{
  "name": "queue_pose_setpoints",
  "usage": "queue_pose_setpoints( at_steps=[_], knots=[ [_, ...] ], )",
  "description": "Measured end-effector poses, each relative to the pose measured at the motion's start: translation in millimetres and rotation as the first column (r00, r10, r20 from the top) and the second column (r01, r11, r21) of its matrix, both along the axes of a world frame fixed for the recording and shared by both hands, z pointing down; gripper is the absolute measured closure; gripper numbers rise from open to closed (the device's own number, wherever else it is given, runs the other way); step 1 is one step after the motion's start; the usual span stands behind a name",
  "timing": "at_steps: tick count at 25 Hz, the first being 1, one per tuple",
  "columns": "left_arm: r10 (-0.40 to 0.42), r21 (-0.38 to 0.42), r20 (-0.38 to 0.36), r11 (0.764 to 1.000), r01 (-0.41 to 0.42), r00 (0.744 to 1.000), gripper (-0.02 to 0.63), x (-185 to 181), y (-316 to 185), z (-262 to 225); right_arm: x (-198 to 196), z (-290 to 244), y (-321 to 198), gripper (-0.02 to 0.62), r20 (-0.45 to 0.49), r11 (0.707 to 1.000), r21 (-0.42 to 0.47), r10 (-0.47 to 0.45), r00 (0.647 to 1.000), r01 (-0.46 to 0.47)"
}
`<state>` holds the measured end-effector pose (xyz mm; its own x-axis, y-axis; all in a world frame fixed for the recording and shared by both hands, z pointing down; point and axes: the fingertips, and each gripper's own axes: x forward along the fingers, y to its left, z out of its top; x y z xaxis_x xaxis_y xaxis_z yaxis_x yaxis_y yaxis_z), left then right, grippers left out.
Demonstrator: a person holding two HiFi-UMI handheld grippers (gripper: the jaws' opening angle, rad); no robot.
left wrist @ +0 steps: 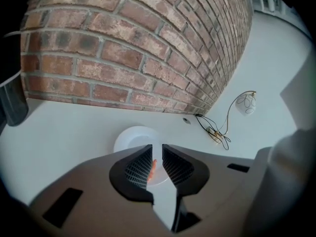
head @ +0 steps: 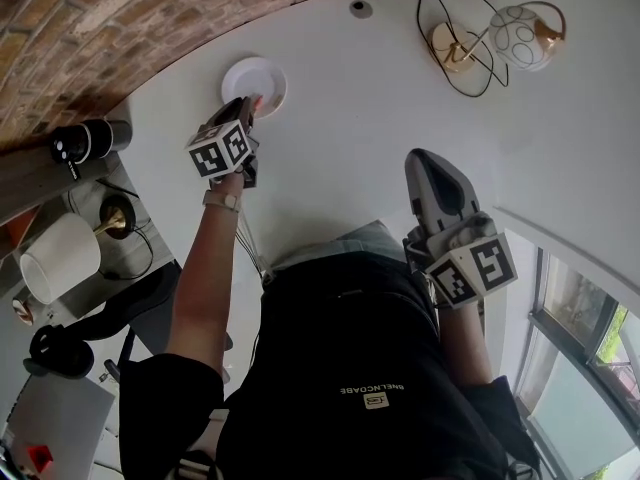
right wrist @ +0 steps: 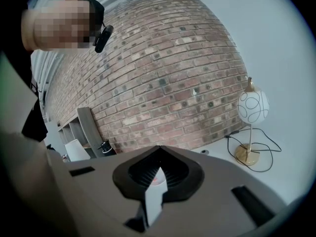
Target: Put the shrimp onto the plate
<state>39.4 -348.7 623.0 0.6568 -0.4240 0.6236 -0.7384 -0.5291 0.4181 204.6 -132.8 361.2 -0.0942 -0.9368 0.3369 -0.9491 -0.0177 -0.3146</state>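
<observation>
A round white plate (head: 256,80) lies on the white table near the brick wall. My left gripper (head: 247,110) reaches over its near rim, and a small orange shrimp (head: 257,101) shows at the tips. In the left gripper view the plate (left wrist: 134,138) lies just beyond the jaws, and my left gripper (left wrist: 157,148) is shut on the shrimp (left wrist: 153,170), which sits against the left jaw's ribbed pad. My right gripper (head: 424,160) is held back over the table's near side, well away from the plate. In its own view the right gripper (right wrist: 159,153) is shut, with nothing held.
A globe lamp (head: 524,32) with a brass base and a looping black cable (head: 462,68) stands at the table's far right. A cable hole (head: 361,9) sits by the wall. A black flask (head: 88,140) and a white lampshade (head: 58,258) are on the left shelf.
</observation>
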Motion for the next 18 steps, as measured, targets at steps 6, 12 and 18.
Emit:
queue_pose_setpoints(
  at_steps=[6,12,18],
  knots=[
    [0.006,0.047,-0.005,0.999,-0.006,1.0,0.548,-10,6,-26,-1,-5,0,0.594,0.007,0.999,0.03,-0.019,1.0,0.019],
    [0.003,0.092,-0.046,0.996,0.001,0.999,0.548,-13,17,-59,-2,-14,3,0.594,0.008,0.997,0.062,-0.044,0.999,0.043],
    [-0.018,0.146,-0.088,0.989,0.031,0.996,0.549,-22,28,-92,-6,-23,1,0.594,0.007,0.992,0.096,-0.083,0.997,0.082]
  ],
)
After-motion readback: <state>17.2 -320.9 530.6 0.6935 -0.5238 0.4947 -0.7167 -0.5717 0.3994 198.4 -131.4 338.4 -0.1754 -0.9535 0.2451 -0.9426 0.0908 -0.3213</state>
